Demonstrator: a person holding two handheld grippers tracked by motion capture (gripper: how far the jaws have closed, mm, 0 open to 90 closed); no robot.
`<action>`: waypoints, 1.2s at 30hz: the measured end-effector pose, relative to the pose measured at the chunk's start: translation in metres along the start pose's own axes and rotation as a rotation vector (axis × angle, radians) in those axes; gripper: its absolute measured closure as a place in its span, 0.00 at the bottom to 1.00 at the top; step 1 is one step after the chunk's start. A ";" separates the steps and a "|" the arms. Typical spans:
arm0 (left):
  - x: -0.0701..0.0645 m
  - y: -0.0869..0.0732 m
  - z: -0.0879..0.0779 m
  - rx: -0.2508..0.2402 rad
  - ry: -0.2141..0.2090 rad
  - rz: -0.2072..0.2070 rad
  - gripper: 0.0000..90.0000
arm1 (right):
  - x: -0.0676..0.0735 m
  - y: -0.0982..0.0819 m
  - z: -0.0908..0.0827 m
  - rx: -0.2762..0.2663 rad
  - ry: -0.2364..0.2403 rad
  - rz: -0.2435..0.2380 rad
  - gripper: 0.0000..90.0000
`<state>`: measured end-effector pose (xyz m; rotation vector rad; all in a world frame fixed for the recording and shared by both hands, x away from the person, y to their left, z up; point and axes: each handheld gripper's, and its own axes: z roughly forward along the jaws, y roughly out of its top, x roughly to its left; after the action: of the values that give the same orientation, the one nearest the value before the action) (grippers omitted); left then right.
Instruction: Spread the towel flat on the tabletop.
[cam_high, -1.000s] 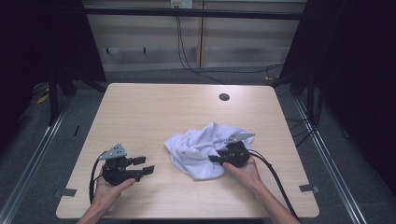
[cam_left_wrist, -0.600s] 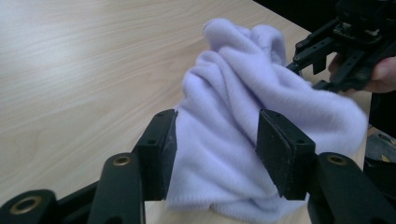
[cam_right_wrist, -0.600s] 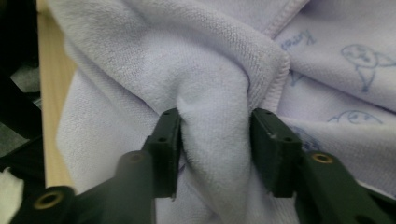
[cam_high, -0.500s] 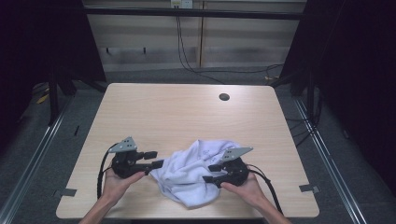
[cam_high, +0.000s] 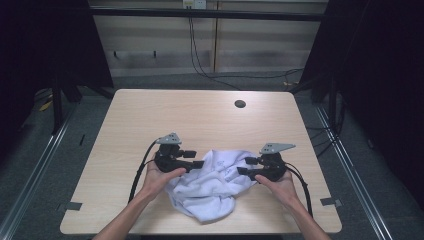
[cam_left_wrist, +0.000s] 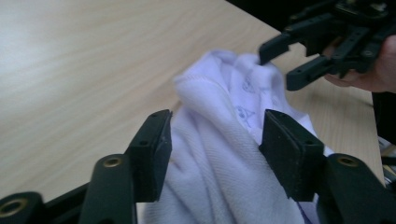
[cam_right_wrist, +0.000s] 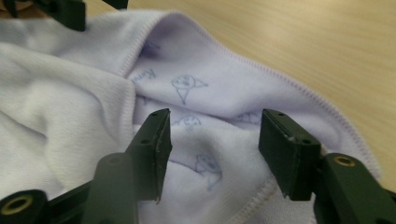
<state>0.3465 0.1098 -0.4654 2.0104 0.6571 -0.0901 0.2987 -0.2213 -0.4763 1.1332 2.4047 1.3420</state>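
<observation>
Surroundings: dark curtains are hanging at both sides, and cables are running down a pale back wall behind the desk.
Desk: light wood grain is showing across the top, with a small round dark hole sitting near the far edge.
Cloth: a crumpled white cloth with faint printed figures is lying bunched on the near half of the desk, between the two hands.
Left tongs: the left tongs are pointing in at the cloth's left edge; in the left gripper view their jaws are standing wide, having just been opening, with a fold of cloth lying between them and the pads not pressing on it.
Right tongs: the right tongs are reaching in at the cloth's right edge; in the right gripper view the jaws are gaping wide above the hemmed edge, having just been opening, with cloth beneath and between them but not pinched.
Hands: both forearms are coming in from the near edge, each hand wrapping its gripper body.
</observation>
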 end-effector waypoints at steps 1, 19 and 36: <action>0.000 -0.002 0.003 0.010 -0.016 0.002 0.44 | 0.000 -0.003 0.005 0.019 -0.001 -0.010 0.46; 0.016 -0.003 -0.046 -0.165 0.070 -0.108 0.93 | -0.025 -0.006 -0.029 -0.066 -0.144 0.160 0.96; 0.019 0.050 -0.118 -0.352 0.214 -0.034 0.93 | -0.037 0.090 -0.089 -0.299 -0.225 0.123 0.96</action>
<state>0.3627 0.1973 -0.3714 1.6810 0.7839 0.2106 0.3305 -0.2777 -0.3611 1.2840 1.9309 1.4613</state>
